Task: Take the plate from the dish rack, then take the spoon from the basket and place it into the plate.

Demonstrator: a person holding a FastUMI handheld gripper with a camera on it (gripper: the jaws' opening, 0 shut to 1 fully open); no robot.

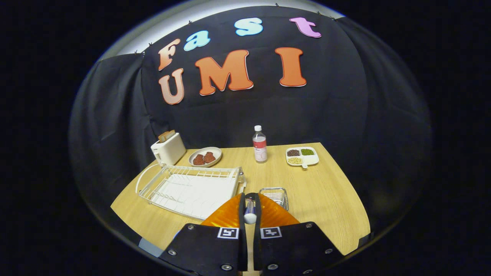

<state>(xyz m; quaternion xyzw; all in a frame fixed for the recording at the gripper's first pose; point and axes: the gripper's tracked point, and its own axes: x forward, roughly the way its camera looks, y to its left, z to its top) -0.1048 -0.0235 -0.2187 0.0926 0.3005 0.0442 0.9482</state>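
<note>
The black two-finger gripper (250, 214) is pinching a white-handled spoon (250, 217) — fingers nearly closed. It is hovering over the translucent orange plastic plate (272, 214), beside the white wire dish rack (190, 188).

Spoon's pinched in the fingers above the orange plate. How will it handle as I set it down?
The spoon is probably stiff and light: the gripper is shut on its slim handle. Its rounded, smooth-looking end may pivot or slip in the fingers. The orange plate looks glossy, so the spoon may slide once released.

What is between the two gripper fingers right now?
In the gripper view, the fingers are shut on the spoon, held above the orange plate, with the basket just beyond.
</note>
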